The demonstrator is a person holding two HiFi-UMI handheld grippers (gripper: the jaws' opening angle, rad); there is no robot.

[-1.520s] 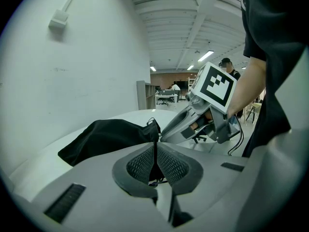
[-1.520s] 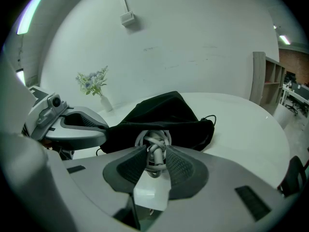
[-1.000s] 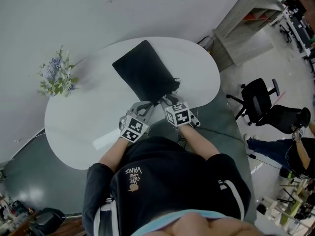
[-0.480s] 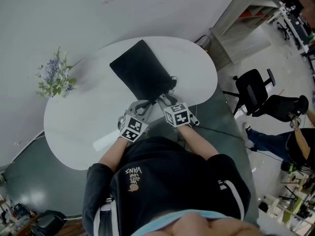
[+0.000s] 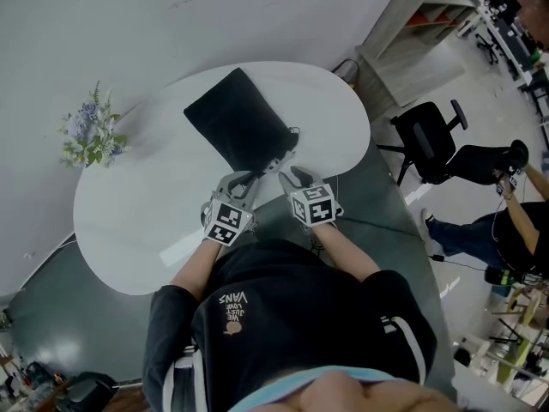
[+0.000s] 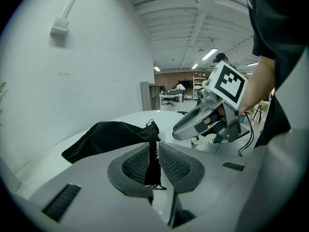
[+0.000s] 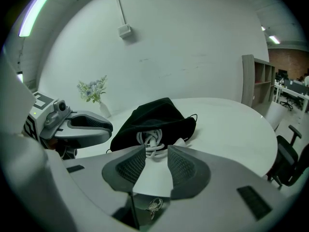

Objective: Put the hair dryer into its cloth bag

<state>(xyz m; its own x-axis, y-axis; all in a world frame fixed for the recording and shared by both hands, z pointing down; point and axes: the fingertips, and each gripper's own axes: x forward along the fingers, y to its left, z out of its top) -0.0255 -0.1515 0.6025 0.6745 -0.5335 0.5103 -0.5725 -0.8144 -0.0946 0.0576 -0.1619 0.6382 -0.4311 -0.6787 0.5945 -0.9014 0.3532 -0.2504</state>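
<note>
White and rounded, the surface [image 5: 129, 221] carries the black cloth bag [image 5: 233, 127], its mouth turned toward us and close to the near edge. We cannot see the hair dryer's body. Only a coil of its white cord [image 7: 150, 140] shows inside the mouth, so we judge the dryer is in the bag and the mouth is not yet drawn shut.

Our left claw [image 6: 153, 151] pinches a fold of the bag's hem, and its jaws are opening with that cloth between them. Our right claw [image 7: 156, 153] stands spread with nothing in it, just short of the mouth.

We see the main risk in that loosening pinch. If the hem slips free, the mouth sags open and the cord could spill out toward the edge. Should the right claw go in for the drawstring [image 7: 195, 116], we could catch a loop of cord instead and drag the dryer back out.
</note>
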